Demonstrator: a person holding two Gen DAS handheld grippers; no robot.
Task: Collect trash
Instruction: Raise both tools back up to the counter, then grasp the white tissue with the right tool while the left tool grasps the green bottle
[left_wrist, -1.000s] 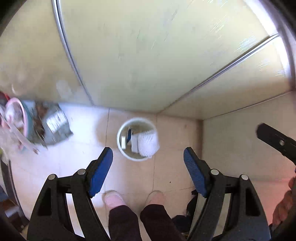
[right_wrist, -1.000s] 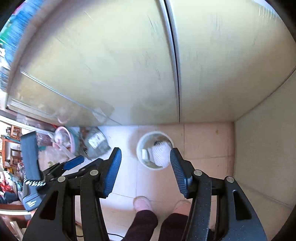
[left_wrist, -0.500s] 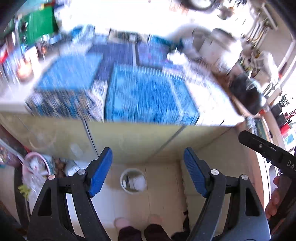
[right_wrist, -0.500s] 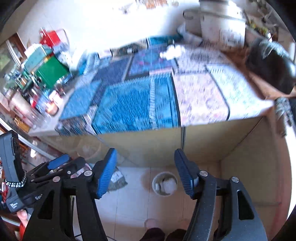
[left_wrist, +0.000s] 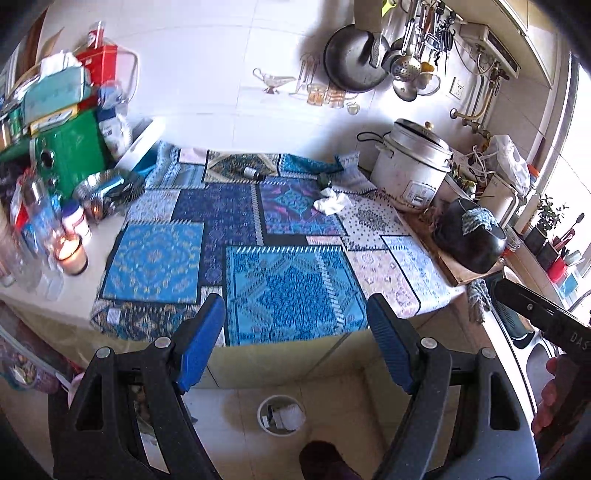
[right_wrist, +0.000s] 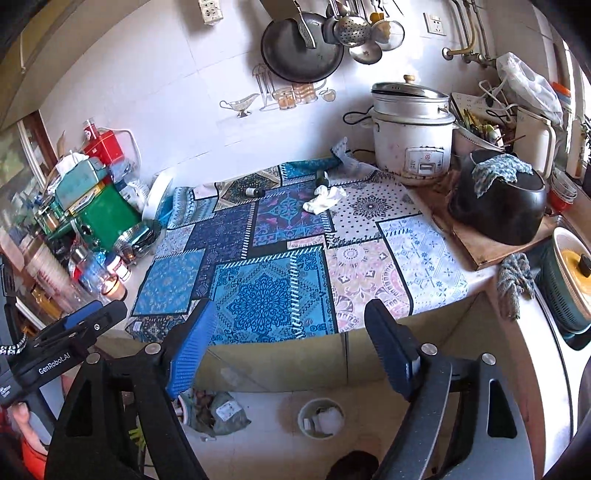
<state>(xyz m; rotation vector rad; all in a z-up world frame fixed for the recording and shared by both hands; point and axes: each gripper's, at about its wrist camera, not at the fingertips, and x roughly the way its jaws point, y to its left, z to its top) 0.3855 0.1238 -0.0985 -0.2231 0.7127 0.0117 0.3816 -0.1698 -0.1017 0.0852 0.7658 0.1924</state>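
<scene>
Blue patchwork cloth (right_wrist: 280, 266) covers the table at frame centre in both wrist views. A crumpled white tissue (right_wrist: 323, 199) lies on the cloth toward its far edge, above centre, with a small dark bottle (right_wrist: 255, 192) lying to its left and a dark round item (right_wrist: 322, 180) just behind it. A rice cooker (right_wrist: 412, 133) stands at upper right, a black pot (right_wrist: 498, 199) on a wooden board to its right. At left, a green box (right_wrist: 105, 218), jars and a lit candle (left_wrist: 72, 254) crowd the table edge. On the floor at lower centre sits a white bin (right_wrist: 320, 417) holding paper. Left gripper (left_wrist: 295, 349) and right gripper (right_wrist: 288, 350) hang in front of the table edge, well short of the tissue, each with blue-padded jaws spread wide and nothing between them.
</scene>
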